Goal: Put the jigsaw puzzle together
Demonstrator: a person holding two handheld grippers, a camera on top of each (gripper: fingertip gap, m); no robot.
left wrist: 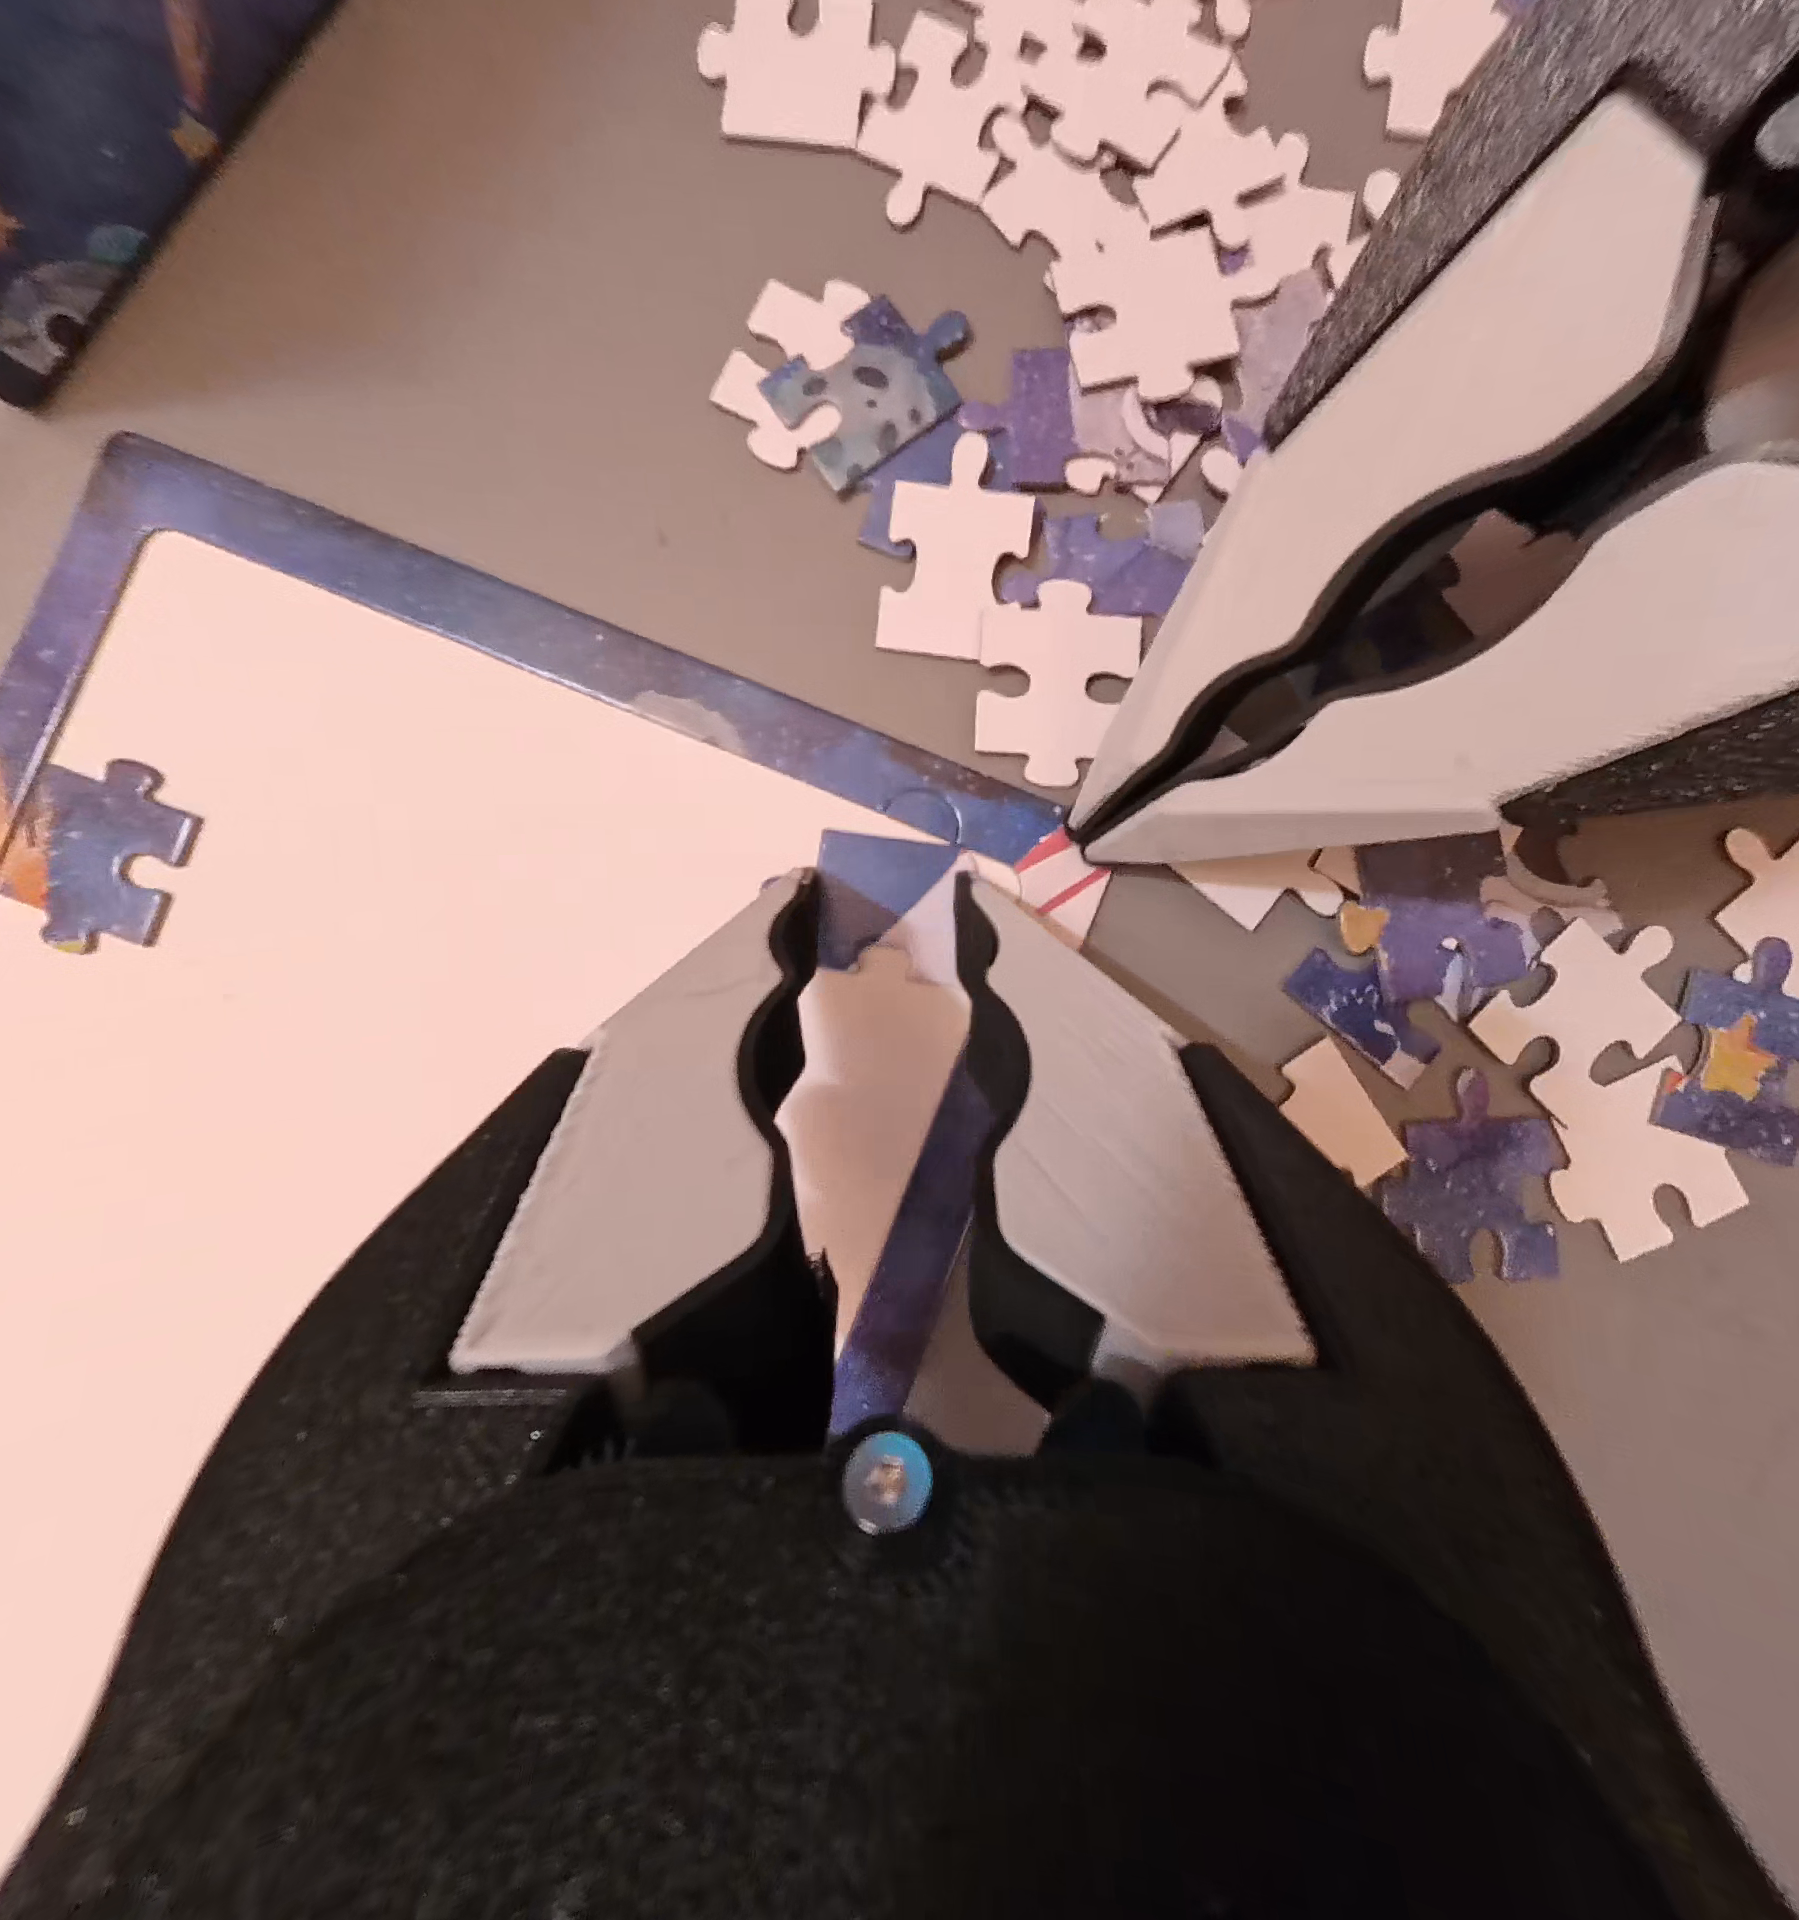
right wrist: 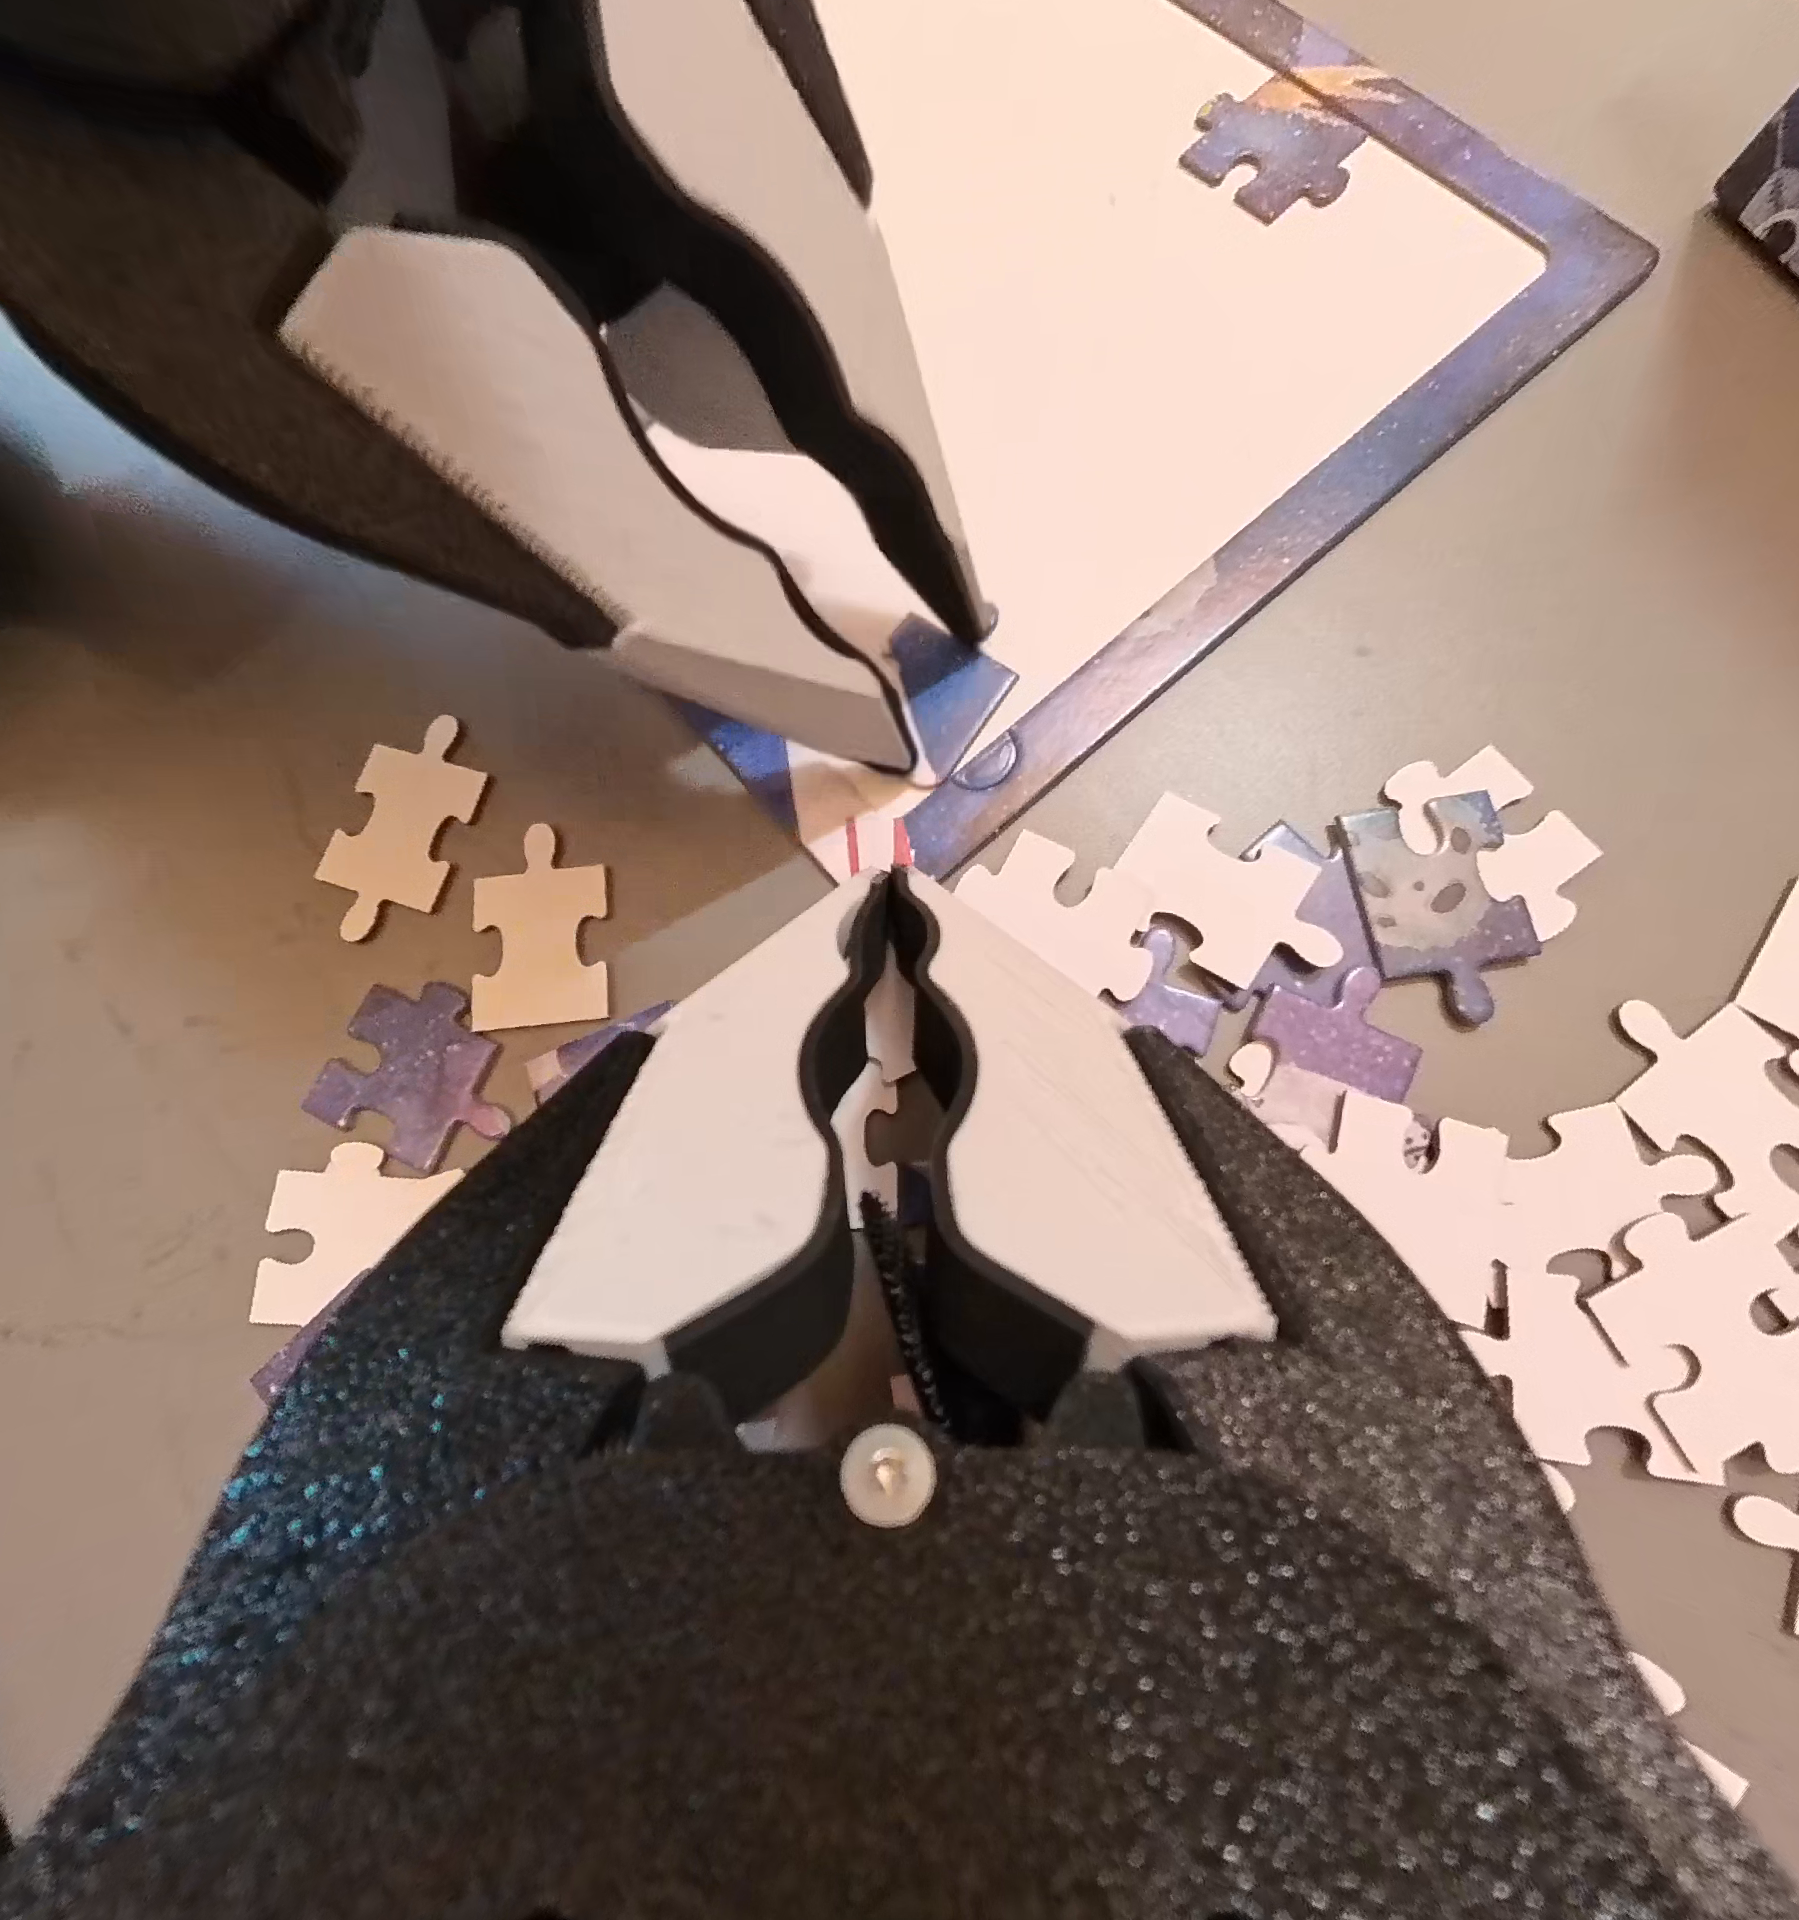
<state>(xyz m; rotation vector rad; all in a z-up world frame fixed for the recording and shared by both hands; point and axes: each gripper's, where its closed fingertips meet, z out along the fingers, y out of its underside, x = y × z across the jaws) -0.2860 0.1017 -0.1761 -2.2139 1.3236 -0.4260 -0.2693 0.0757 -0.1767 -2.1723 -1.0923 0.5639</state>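
Table fills the bkgd in both views: a flat, matte grey-brown top, plain, w/ faint scuffs and a few small dark specks. Light is warm and soft (slight pinkish-yellow cast), giving blurry-edged shadows on the top. In the right wrist view the surface looks a bit more olive-grey, w/ pale smudgy marks toward the left side. No walls, floor or windows visible; the table edge can't be made out.

I could read no text, number, label or brand on anything my two tongs' cameras showed.
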